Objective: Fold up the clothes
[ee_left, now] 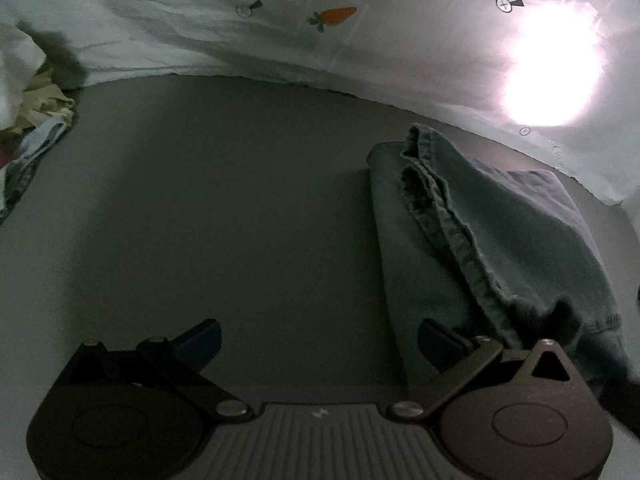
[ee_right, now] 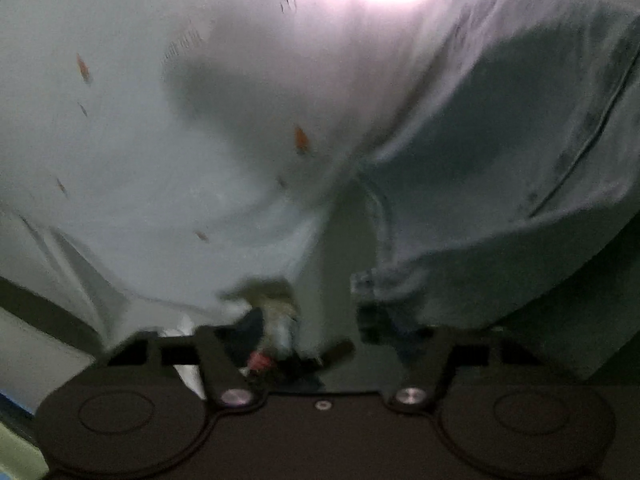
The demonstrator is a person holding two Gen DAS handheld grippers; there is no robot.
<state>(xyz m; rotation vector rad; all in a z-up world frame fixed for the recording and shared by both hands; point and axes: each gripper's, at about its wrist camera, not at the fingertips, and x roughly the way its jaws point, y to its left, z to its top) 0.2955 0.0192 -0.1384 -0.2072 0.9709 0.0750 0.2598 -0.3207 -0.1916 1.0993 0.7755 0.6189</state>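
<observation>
A blue denim garment (ee_left: pixel 500 232) lies folded on the grey surface (ee_left: pixel 224 208) at the right of the left wrist view, its hems stacked on top. My left gripper (ee_left: pixel 318 340) hangs open low over the surface, its right fingertip (ee_left: pixel 436 340) over the denim's left edge, with no cloth pinched. The right wrist view is blurred: the denim (ee_right: pixel 500 184) fills the right side, and its hem (ee_right: pixel 372 280) hangs just above my right gripper (ee_right: pixel 316 328). The right jaws stand apart, and I see nothing pressed between them.
A pale cloth printed with carrots (ee_left: pixel 320 40) covers the far side, with a bright glare (ee_left: pixel 552 76) at the right. A heap of mixed clothes (ee_left: pixel 32 128) sits at the left edge. In the right wrist view the carrot cloth (ee_right: pixel 160 140) spreads left.
</observation>
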